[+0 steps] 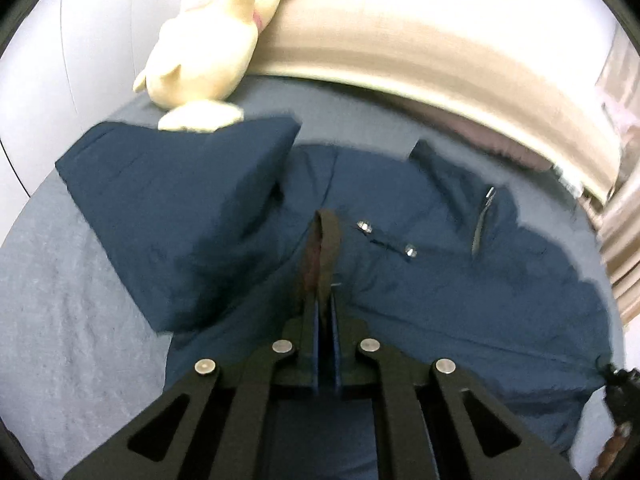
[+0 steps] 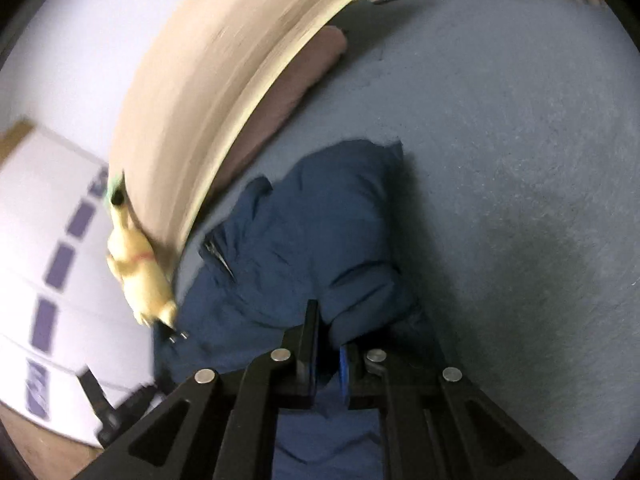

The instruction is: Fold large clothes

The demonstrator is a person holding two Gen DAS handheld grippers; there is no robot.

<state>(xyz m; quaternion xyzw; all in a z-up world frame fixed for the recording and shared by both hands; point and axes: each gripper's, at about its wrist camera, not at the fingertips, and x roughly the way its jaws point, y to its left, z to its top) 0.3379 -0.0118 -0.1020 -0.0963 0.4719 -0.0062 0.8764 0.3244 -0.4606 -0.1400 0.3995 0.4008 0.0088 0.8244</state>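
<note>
A navy blue jacket [image 1: 420, 300] lies spread on a grey-blue bed sheet [image 1: 60, 320], with one sleeve [image 1: 176, 208] folded across it at the left. Two metal snaps [image 1: 364, 226] and a zipper [image 1: 482, 216] show on its front. My left gripper [image 1: 324, 300] is shut on the jacket's brown-lined edge [image 1: 322, 240], which loops up out of the jaws. In the right wrist view the jacket [image 2: 304, 240] is bunched, and my right gripper [image 2: 328, 332] is shut on a fold of it. The fabric covers the tip of the right-hand finger.
A cream plush toy [image 1: 208, 52] leans on the beige headboard [image 1: 400, 40] at the far left of the bed. A brown pillow [image 2: 292, 88] lies along the headboard. White boxes with purple marks [image 2: 52, 280] stand beside the bed. Bare sheet [image 2: 520, 200] spreads right of the jacket.
</note>
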